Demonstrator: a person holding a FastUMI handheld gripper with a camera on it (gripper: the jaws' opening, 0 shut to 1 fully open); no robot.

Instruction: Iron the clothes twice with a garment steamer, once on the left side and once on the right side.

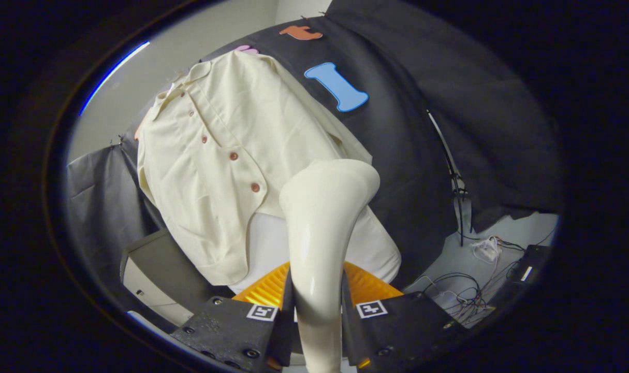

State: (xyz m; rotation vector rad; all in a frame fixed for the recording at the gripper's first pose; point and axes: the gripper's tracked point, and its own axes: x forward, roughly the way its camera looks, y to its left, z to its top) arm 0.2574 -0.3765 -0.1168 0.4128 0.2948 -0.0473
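Gripper clamping glossy steamer, cream shirt

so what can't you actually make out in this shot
- Steamer: its face points away toward the shirt, so whether it touches the cloth or gives off steam can't be told.
- Steamer handle: its lower end runs out of the gripper view below the tool, whose fingers press on it from both sides.
- Shirt: the part behind the steamer head is covered; what it hangs on is hidden.
- Cables on the floor: too small to trace.

Black cloth wall, grey cabinet, loose cables on pale floor.
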